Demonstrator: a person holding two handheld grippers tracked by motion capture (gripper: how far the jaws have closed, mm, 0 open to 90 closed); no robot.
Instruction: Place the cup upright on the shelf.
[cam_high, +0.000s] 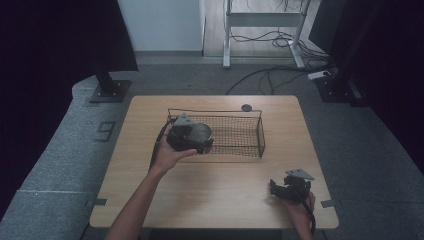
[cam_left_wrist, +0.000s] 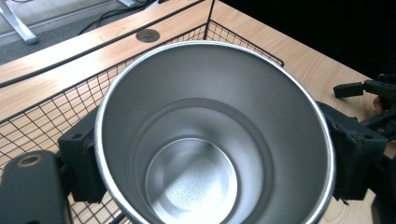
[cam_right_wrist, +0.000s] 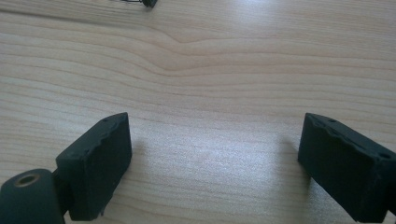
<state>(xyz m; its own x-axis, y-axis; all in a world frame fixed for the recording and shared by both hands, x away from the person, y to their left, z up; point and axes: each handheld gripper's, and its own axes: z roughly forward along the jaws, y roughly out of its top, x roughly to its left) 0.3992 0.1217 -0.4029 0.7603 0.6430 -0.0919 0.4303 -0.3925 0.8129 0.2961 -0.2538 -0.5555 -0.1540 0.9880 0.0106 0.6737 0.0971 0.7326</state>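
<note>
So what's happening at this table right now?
A person is working with a handheld gripper in each hand. The left gripper is clamped on a steel cup, held at the left end of the wire basket on the wooden table. The cup is empty inside. The right gripper sits near the table's front right corner, jaws spread wide over bare wood, holding nothing.

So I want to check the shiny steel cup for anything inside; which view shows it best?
The left gripper view: it looks straight into the shiny steel cup, empty, clamped between that hand-held gripper's jaws. The high view shows it small, over the black wire basket. The right gripper view looks at bare tabletop.
</note>
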